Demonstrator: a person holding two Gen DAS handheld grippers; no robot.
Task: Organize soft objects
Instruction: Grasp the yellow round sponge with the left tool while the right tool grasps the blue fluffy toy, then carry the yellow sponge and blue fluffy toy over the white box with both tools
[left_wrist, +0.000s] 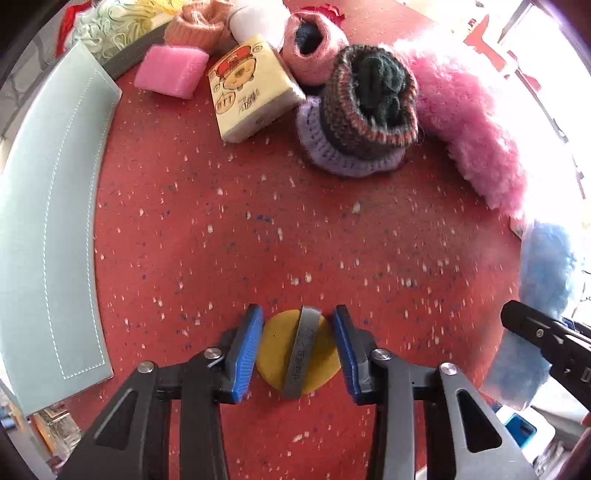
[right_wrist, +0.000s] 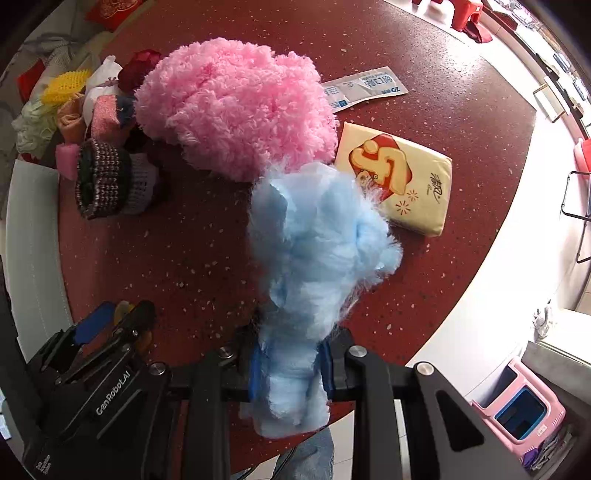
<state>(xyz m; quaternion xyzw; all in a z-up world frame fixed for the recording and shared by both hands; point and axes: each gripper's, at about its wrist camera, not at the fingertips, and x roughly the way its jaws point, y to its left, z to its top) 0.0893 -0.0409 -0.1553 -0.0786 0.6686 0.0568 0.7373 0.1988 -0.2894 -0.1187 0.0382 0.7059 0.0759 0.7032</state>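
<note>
Both grippers taking hold of soft things on the red table.

The left gripper, jaws narrowed, is squeezing a yellow round puff; the right gripper is clamping the blue fluffy bundle beside the pink fluffy pile, seemingly for sorting.

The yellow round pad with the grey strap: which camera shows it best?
The left wrist view: the yellow pad sits whole between the left gripper fingers. The right wrist view shows only a sliver behind that gripper.
</note>
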